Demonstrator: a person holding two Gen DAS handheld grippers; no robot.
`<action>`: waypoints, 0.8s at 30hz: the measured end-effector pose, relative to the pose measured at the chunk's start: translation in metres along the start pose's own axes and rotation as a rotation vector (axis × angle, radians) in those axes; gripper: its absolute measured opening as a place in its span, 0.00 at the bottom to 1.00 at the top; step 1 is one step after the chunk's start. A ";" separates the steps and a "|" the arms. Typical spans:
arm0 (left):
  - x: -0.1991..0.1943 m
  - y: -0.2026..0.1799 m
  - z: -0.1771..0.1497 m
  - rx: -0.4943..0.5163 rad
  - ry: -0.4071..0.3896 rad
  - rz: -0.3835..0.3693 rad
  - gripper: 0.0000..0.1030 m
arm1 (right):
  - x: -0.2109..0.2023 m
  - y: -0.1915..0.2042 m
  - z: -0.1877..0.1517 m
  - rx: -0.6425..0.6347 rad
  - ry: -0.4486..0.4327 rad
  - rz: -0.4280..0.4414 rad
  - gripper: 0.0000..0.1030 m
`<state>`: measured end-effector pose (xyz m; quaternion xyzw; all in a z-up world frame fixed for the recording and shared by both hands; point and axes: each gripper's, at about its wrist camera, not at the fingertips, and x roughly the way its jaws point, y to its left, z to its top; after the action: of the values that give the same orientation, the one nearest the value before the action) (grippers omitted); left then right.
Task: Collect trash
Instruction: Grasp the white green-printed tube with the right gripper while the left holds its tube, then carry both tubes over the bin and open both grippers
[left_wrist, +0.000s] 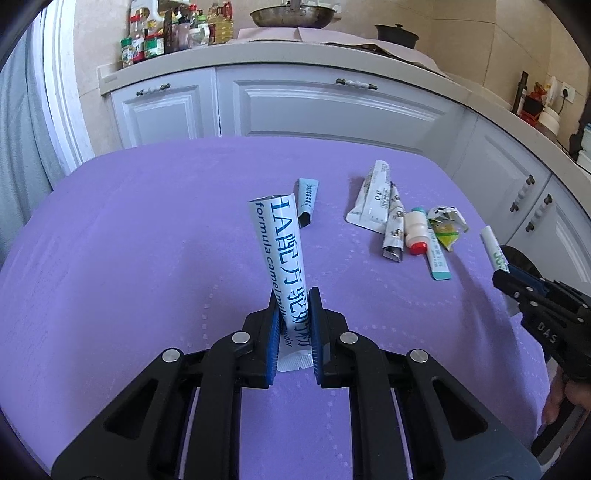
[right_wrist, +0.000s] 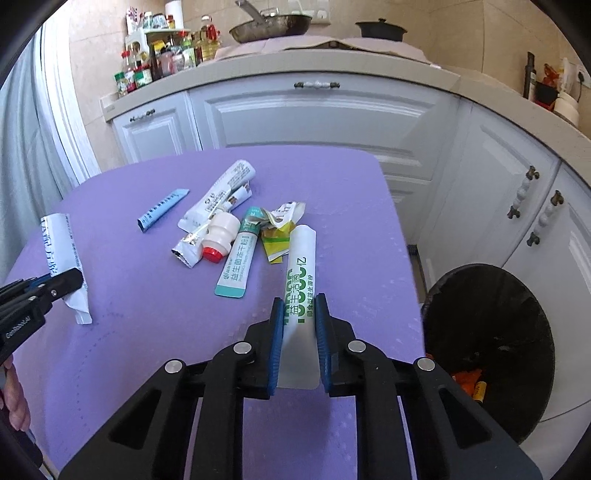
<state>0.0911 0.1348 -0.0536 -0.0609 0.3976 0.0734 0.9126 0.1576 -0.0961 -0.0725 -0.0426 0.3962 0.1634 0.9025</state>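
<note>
Purple-covered table (right_wrist: 122, 362) beside white kitchen cabinets, left hand-held gripper (left_wrist: 294, 321) clamped on a camel-milk sachet (left_wrist: 282, 254), right hand-held gripper (right_wrist: 299, 332) clamped on a green-lettered sachet (right_wrist: 300, 280), both lifted clear, probably for dropping into the black bin (right_wrist: 491, 343) off the table's right edge, remaining wrappers (right_wrist: 236, 225) heaped mid-table.

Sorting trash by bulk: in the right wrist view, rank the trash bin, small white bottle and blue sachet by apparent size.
1. Trash bin, clearly largest.
2. Small white bottle and blue sachet: too alike to rank; sachet longer, bottle thicker.

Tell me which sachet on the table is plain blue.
The small blue sachet, lying alone left of the pile; the others are white, silver or teal-tipped.
</note>
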 end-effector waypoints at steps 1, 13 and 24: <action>-0.003 -0.003 0.000 0.004 -0.006 0.000 0.14 | -0.003 -0.001 0.000 0.001 -0.005 -0.002 0.17; -0.024 -0.069 -0.001 0.103 -0.055 -0.097 0.14 | -0.054 -0.042 -0.012 0.066 -0.115 -0.076 0.17; -0.017 -0.174 0.000 0.252 -0.063 -0.235 0.14 | -0.089 -0.113 -0.033 0.174 -0.170 -0.208 0.17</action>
<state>0.1117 -0.0375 -0.0322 0.0103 0.3650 -0.0822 0.9273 0.1157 -0.2330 -0.0360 0.0089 0.3245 0.0371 0.9451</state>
